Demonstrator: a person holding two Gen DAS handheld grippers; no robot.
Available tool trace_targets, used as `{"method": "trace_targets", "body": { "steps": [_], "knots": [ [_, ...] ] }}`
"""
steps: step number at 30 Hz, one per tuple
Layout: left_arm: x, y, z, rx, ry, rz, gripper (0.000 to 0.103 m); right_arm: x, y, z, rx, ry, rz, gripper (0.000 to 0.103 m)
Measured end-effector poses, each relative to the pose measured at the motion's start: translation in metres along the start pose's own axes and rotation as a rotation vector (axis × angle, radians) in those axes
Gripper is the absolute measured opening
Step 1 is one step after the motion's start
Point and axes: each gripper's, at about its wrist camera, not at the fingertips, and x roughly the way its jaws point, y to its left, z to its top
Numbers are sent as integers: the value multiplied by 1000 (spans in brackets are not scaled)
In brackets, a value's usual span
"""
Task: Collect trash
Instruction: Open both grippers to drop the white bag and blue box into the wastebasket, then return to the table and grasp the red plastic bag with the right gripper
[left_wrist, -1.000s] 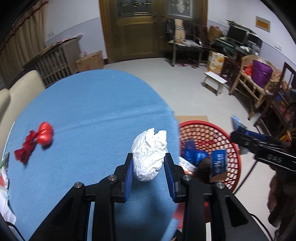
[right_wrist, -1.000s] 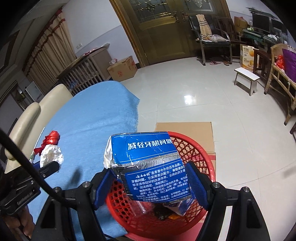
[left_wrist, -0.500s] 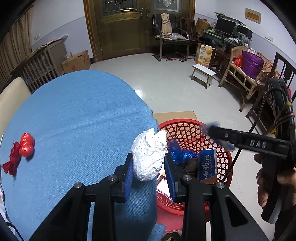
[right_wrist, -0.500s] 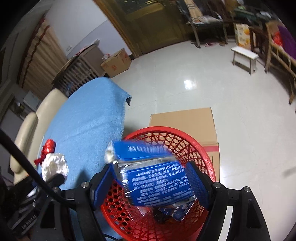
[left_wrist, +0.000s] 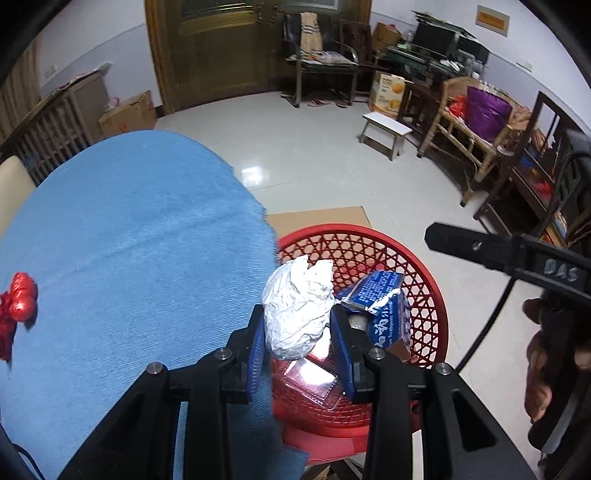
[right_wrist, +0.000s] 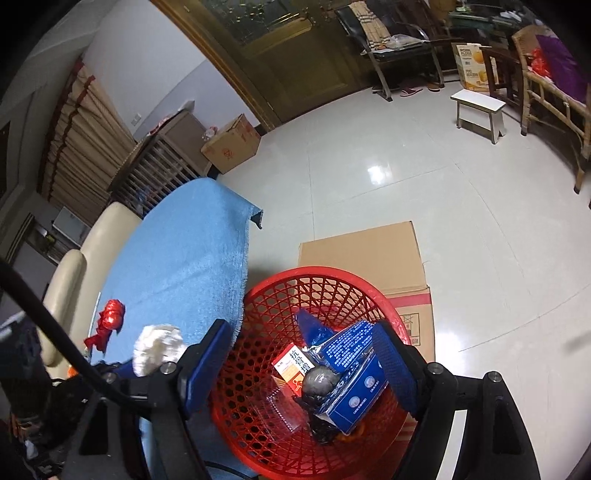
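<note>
My left gripper (left_wrist: 298, 345) is shut on a crumpled white paper ball (left_wrist: 297, 308), held over the near rim of the red mesh basket (left_wrist: 424, 273). The ball also shows in the right wrist view (right_wrist: 157, 347). My right gripper (right_wrist: 303, 365) is open and empty above the basket (right_wrist: 258, 417). The blue toothpaste box (right_wrist: 354, 373) lies inside the basket among other trash. It also shows in the left wrist view (left_wrist: 382, 306). A red crumpled wrapper (left_wrist: 20, 302) lies on the blue tablecloth (left_wrist: 129, 240).
The basket stands on the floor beside the table edge, with flat brown cardboard (right_wrist: 364, 254) under and behind it. A cream chair (right_wrist: 70, 273) stands at the table's far side. A white stool (left_wrist: 386, 133) and wooden furniture stand across the tiled floor.
My right gripper opened and the blue box dropped into the basket. My left gripper carried the paper ball from above the table to over the basket rim.
</note>
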Motion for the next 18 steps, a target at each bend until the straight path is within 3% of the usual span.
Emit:
{"method": "trace_targets", "body": {
  "steps": [4,11,18],
  "knots": [
    [11,-6,5,10,16,-23,75,-12,-1,1,6,-28,-4,82],
    [1,22,5,-52,-1,-11,76,-35,0,2,2,-66,-17,82],
    [-30,87,-22,-192,-42,72,77,-30,21,-3,-24,-46,4,82]
  ]
}}
